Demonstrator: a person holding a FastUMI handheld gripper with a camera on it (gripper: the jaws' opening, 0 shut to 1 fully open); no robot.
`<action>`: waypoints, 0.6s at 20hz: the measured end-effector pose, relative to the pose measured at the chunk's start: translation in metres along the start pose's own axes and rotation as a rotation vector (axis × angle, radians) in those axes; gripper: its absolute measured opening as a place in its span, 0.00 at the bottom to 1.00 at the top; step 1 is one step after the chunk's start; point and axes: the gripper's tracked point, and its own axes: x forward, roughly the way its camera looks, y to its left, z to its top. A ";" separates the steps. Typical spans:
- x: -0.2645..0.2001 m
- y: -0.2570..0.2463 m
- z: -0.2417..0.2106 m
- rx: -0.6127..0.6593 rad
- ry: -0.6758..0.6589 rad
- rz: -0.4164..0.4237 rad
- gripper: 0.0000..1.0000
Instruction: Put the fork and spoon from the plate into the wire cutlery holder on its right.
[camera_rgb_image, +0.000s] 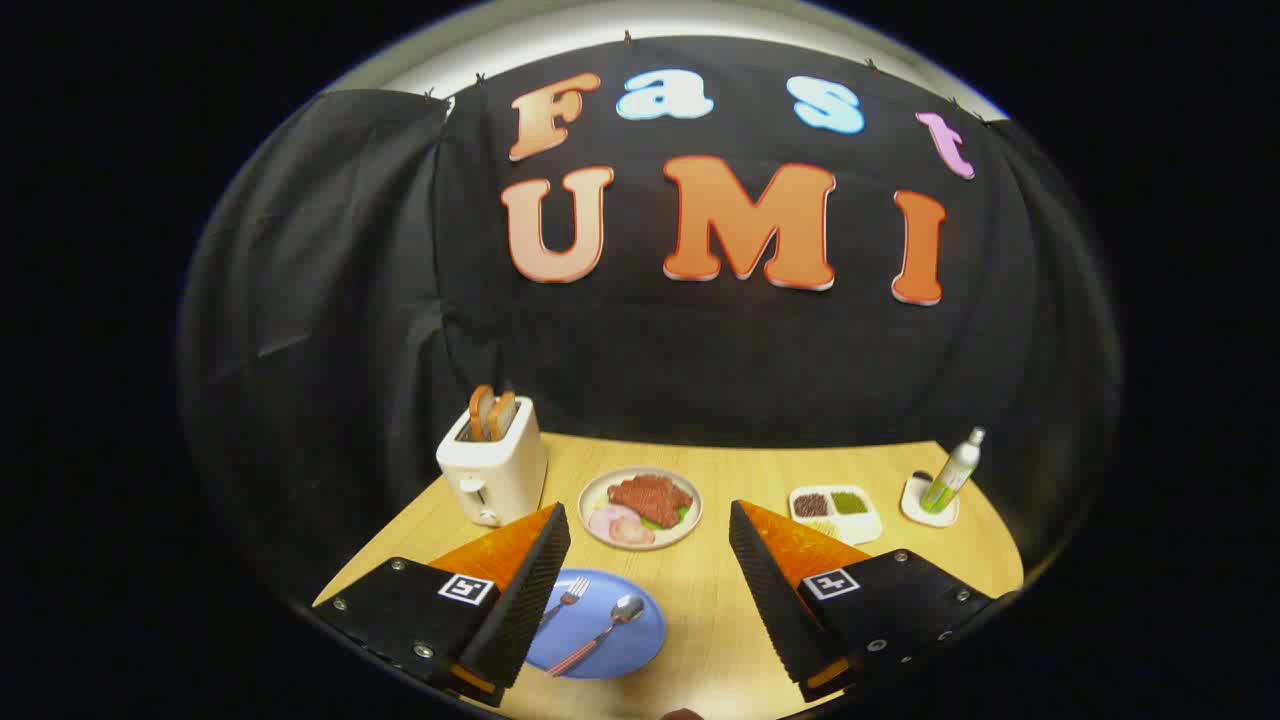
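Fingers (650, 570) wide open, empty, above table (720, 640). Fork (566, 597) and spoon (606, 622) lie on blue plate (630, 655) just beside left finger. Judgement: shift left, lower, pinch one handle squarely.

The scene is viewed from above the near edge of the table (700, 600), facing 12 o'clock along the spread fingers (540, 570) toward the booth wall, fairly close.

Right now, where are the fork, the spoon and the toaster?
fork (568, 596): gripper view, on its tines, over the blue plate.
spoon (627, 608): gripper view, on its bowl.
toaster (495, 475): gripper view, on its white front wall.
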 end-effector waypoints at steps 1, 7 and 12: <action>0.008 0.008 -0.020 0.003 0.050 0.000 0.96; 0.044 0.033 -0.129 0.020 0.336 -0.036 0.87; 0.050 0.042 -0.195 0.110 0.487 -0.087 0.76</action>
